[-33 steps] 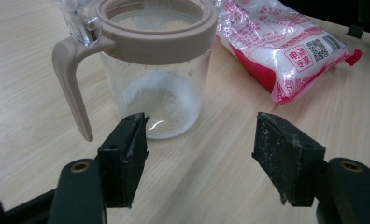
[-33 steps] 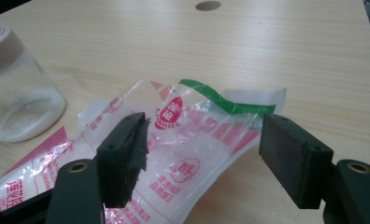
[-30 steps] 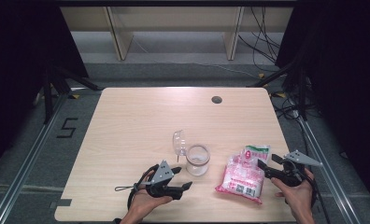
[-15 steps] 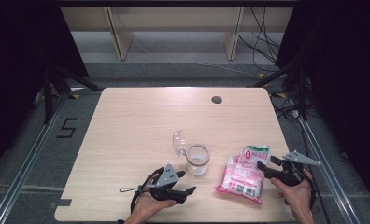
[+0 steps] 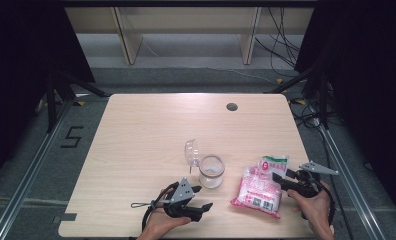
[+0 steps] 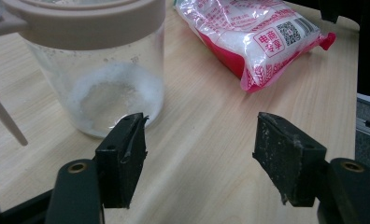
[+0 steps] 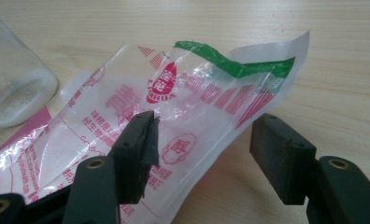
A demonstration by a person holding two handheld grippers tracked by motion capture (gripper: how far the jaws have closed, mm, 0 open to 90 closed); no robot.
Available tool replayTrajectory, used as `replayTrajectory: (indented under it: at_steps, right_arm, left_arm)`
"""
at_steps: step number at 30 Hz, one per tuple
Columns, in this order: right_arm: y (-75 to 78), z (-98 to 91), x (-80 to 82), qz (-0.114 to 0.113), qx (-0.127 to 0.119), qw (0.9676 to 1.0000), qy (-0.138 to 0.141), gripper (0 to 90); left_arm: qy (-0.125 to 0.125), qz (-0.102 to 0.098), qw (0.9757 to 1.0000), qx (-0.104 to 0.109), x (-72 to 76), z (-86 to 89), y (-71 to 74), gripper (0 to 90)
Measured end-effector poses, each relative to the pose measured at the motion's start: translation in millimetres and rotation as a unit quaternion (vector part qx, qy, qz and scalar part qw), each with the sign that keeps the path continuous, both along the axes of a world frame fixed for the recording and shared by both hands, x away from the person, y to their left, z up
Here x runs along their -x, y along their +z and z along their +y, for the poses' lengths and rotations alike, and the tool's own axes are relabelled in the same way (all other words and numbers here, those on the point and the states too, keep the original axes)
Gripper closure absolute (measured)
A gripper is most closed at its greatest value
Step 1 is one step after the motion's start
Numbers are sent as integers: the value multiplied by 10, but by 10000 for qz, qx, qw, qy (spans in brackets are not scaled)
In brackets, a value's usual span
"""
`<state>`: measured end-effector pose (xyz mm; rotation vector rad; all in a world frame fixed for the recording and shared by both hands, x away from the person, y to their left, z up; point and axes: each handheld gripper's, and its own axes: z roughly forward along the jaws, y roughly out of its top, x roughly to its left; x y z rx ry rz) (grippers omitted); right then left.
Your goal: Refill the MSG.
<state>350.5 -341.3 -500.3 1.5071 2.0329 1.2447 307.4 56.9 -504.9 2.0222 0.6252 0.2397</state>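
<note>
Pink-and-white plastic, the bag of white granules (image 5: 258, 192) lay on the wooden counter (image 5: 146, 140) at about four o'clock from the open glass jar (image 5: 211, 171). Right gripper (image 5: 281, 178) fingers had just been closing around the bag's empty top flap (image 7: 211, 98), not yet pressing it. Left gripper (image 5: 202, 197) fingers stood wide apart, empty, at seven o'clock of the jar.

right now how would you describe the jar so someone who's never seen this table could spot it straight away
On the light wooden table, look at the near edge, between the person's two hands. The jar stands upright just left of the pink and white bag. It is clear, with a beige rim, its hinged lid swung open and a little white powder at the bottom.
</note>
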Motion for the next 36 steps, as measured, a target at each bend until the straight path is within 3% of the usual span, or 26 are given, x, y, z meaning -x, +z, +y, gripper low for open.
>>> replayTrajectory:
  at_steps: [1, 3, 9, 10, 11, 12, 13, 15, 18, 19, 20, 21, 22, 23, 24, 25, 26, 27, 28, 29, 31, 32, 33, 34, 35, 36]
  right_arm:
    - [9, 31, 22, 164, -121, 9997, -122, 425]
    - [0, 36, 14, 214, -146, 9996, -117, 432]
    - [-49, 40, -59, 112, -63, 9999, 25, 454]
    - [-33, 86, -49, 330, -152, 9993, -2, 472]
    - [-33, 86, -49, 330, -152, 9993, -2, 472]
    - [-54, 93, -86, 223, 78, 9996, 132, 484]
    - [-48, 141, -66, 397, -131, 9991, 10, 490]
    - [-77, 132, -114, 209, -8, 9996, 203, 509]
    - [-76, 165, -122, 388, 6, 9991, 143, 555]
    - [-77, 150, -136, 308, 99, 9993, 192, 567]
    - [-85, 138, -148, 355, 72, 9990, 255, 585]
    - [-87, 156, -141, 484, -71, 9987, 107, 609]
    - [-97, 125, -168, 366, -31, 9991, 200, 632]
    - [-74, 141, -143, 552, -199, 9982, 124, 652]
    - [-96, 136, -163, 403, -233, 9988, 182, 673]
    - [-98, 97, -186, 334, -71, 9990, 288, 692]
    - [-98, 101, -188, 373, -173, 9987, 287, 714]
    - [-96, 118, -180, 446, -268, 9984, 223, 733]
    - [-109, 109, -198, 369, -251, 9986, 273, 748]
    - [-97, 114, -192, 498, -223, 9983, 222, 770]
    - [-119, 89, -226, 314, -177, 9987, 352, 796]
    - [-110, 89, -225, 391, -181, 9985, 344, 808]
    - [-103, 116, -212, 516, -358, 9978, 232, 825]
    - [-119, 91, -241, 338, -268, 9984, 357, 845]
    - [-119, 91, -241, 338, -268, 9984, 357, 845]
    - [-110, 98, -240, 313, -365, 9979, 424, 889]
  left_arm:
    - [-8, 22, 10000, 62, 6, -11, -4, 335]
    - [-72, 74, 9999, 70, 2, -16, -8, 335]
    - [-45, 67, 9999, 110, 10, -27, -14, 334]
    - [-48, 79, 9999, 115, 9, -30, -18, 335]
    - [-48, 79, 9999, 115, 9, -30, -18, 335]
    - [-33, 62, 9999, 91, 8, -31, -21, 335]
    - [-70, 51, 9999, 64, 2, -28, -20, 334]
    - [-11, 59, 10000, 57, 11, -34, -22, 334]
    - [-41, 70, 9999, 134, 7, -47, -37, 332]
    - [-75, 115, 9998, 122, 6, -43, -31, 331]
    - [-54, 114, 9998, 152, 8, -50, -35, 331]
    - [-68, 121, 9998, 133, 8, -50, -35, 330]
    - [-63, 130, 9998, 164, 12, -56, -36, 329]
    - [-68, 134, 9997, 168, 12, -58, -37, 329]
    - [-35, 123, 9998, 167, 17, -63, -39, 328]
    - [-33, 130, 9998, 154, 17, -66, -40, 328]
    - [-89, 87, 9999, 1, 6, -51, -35, 327]
    - [-89, 87, 9999, 1, 6, -51, -35, 327]
    - [-123, 151, 9997, 138, 16, -69, -40, 327]
    - [-92, 146, 9997, 168, 19, -76, -44, 327]
    - [-85, 156, 9997, 173, 17, -78, -45, 327]
    - [-142, 116, 9998, 28, 1, -60, -39, 327]
    - [-119, 162, 9996, 185, 13, -81, -44, 328]
    - [-160, 84, 9998, -20, -5, -59, -38, 327]
    - [-160, 84, 9998, -20, -5, -59, -38, 327]
    - [-110, 113, 9998, 132, 6, -79, -50, 327]
